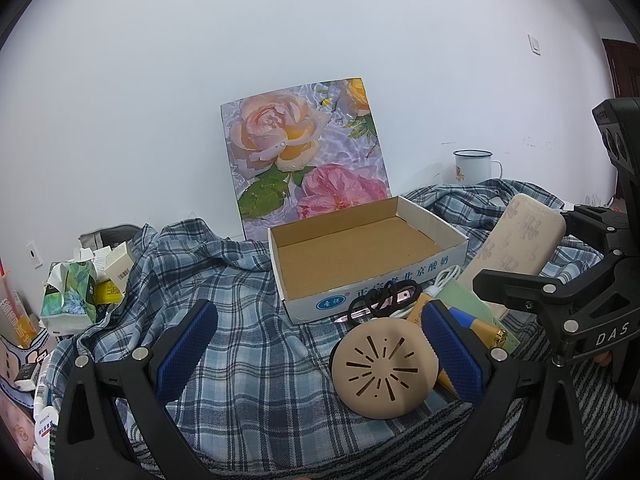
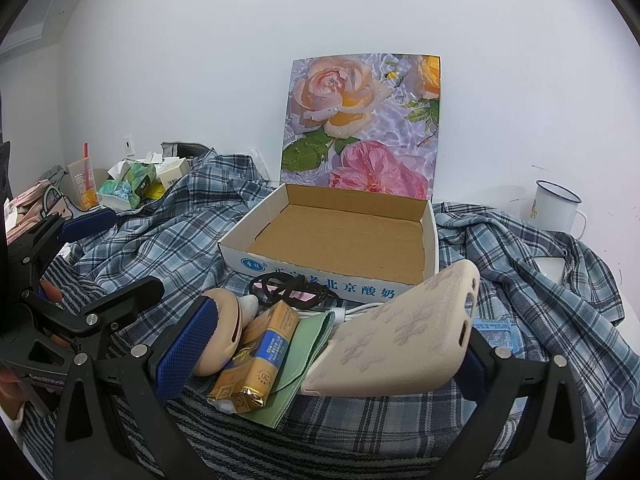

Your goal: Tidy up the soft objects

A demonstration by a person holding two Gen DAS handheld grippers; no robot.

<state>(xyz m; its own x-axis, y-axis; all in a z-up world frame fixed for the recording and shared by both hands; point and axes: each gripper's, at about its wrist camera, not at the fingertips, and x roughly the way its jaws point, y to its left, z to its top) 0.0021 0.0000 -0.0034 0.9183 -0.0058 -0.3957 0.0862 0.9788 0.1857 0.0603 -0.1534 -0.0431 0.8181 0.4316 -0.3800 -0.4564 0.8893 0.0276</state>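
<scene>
Your left gripper [image 1: 320, 354] hangs with jaws spread wide, blue pads [image 1: 188, 348] apart. Your right gripper [image 2: 324, 354] likewise gapes, its right pad mostly hidden.

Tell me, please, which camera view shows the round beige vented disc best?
The left wrist view: the disc faces the camera, its slot pattern plain, only its right edge hidden behind a blue pad. The right wrist view shows it edge-on, partly hidden.
</scene>
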